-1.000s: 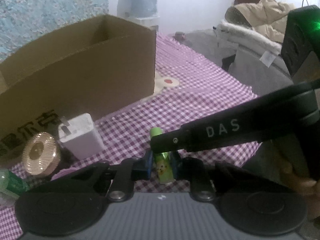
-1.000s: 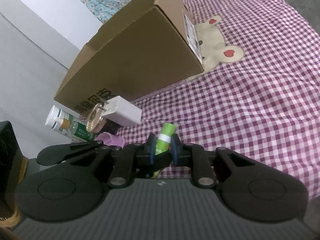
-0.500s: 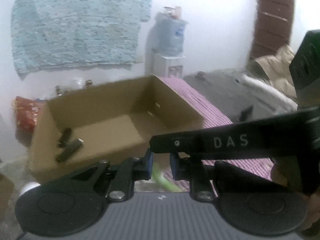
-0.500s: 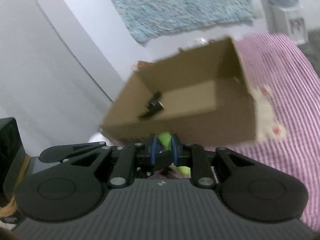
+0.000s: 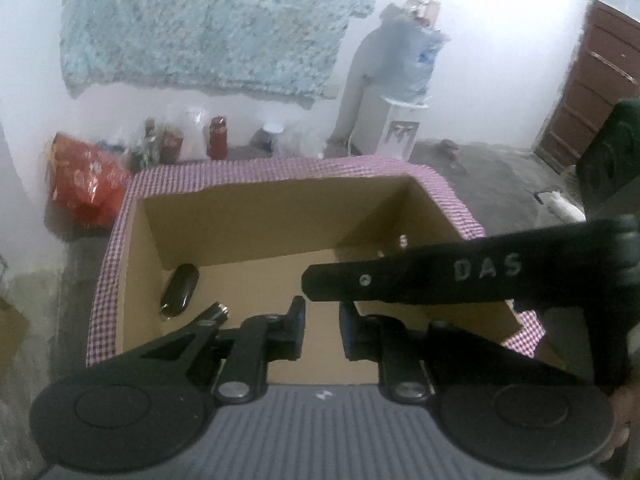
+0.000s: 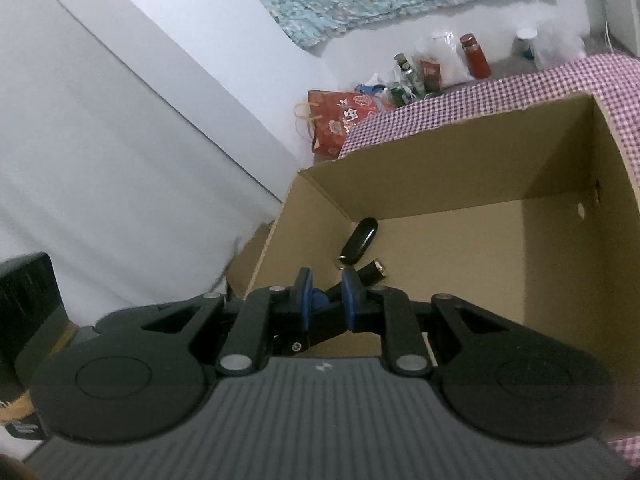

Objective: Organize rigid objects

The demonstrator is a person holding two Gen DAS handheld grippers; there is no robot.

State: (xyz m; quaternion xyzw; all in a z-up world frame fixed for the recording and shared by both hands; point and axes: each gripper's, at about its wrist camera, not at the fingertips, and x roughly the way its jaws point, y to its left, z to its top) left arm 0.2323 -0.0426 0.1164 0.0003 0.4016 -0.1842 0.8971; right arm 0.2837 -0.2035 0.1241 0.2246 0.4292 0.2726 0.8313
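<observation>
An open cardboard box [image 5: 280, 208] [image 6: 440, 168] stands on the purple checked cloth. On its floor lie a black key fob [image 5: 179, 290] [image 6: 360, 240] and a second small black object [image 5: 214, 313] [image 6: 374, 272]. My left gripper [image 5: 322, 330] hangs over the box's near side, open and empty. My right gripper [image 6: 324, 300] is over the box's near left corner, open, nothing between its blue pads. The right gripper's black arm [image 5: 440, 276] crosses the left wrist view. The green tube is not in sight.
Past the box a red bag [image 5: 86, 184] [image 6: 344, 118], bottles and a red flask [image 5: 218, 142] [image 6: 474, 56] stand by the white wall. A water dispenser [image 5: 396, 92] stands at the back right. A black box [image 6: 28, 292] sits at the left.
Both grippers rose from the cloth to over the open box. The green tube that was between the jaws is gone from view, and both grippers now stand open.
</observation>
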